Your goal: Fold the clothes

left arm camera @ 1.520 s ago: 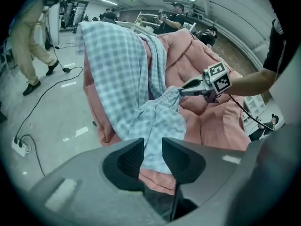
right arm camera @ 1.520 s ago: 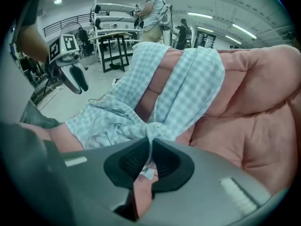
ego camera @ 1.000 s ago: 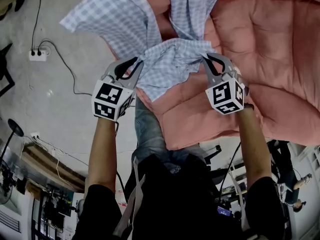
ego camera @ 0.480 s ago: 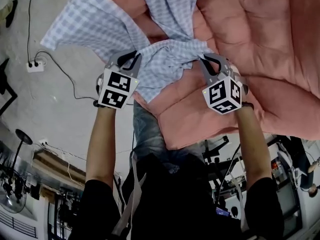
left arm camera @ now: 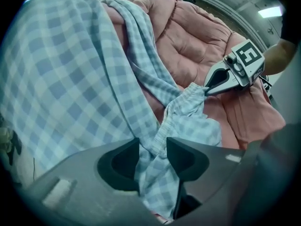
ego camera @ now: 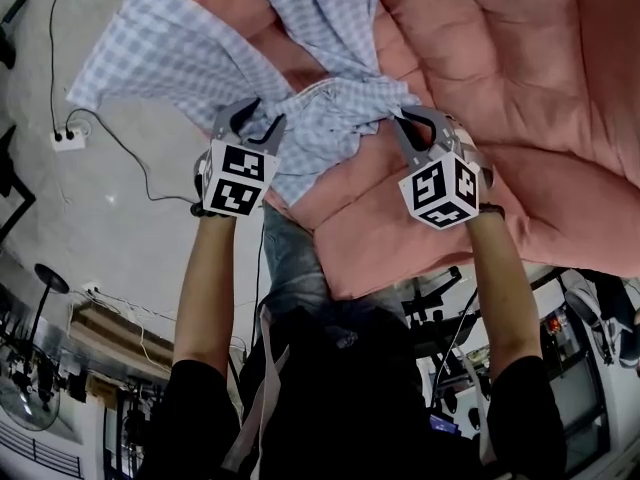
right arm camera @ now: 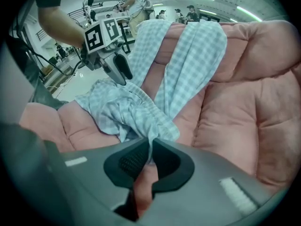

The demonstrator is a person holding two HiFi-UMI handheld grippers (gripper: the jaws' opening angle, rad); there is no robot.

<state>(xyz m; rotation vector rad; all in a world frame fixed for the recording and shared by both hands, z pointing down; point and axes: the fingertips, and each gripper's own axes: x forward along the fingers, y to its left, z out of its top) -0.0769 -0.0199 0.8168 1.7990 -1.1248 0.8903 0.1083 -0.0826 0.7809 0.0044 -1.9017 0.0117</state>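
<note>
At the left edge of the head view a white power strip [ego camera: 68,138] lies on the grey floor [ego camera: 120,238], and its dark cable [ego camera: 125,146] trails toward the middle. Just right of it, in the upper left, a blue-and-white checked garment [ego camera: 170,53] overhangs the left edge of a pink quilt [ego camera: 530,78]. Two long panels of the garment run off the top of the frame, and a crumpled, bunched part sits at the centre. The left gripper [ego camera: 266,113] points steeply down at the left side of that bunch. Its jaws have just been opening and now stand partly apart, with a fold of the checked cloth running loosely through the gap — the pads are not pressing on it. Its marker cube [ego camera: 238,178] faces the camera just below. Right of centre, the right gripper [ego camera: 408,115] has its jaws drawn almost together on a thin edge of the same garment. It pinches the right-hand corner of the bunch, so the crumpled cloth lies between the two tools. In the right gripper view bare pink padding shows directly under the pinched edge. Further right the quilt fills the upper right of the frame — puffy and seamed, with nothing of the garment on that part.
</note>
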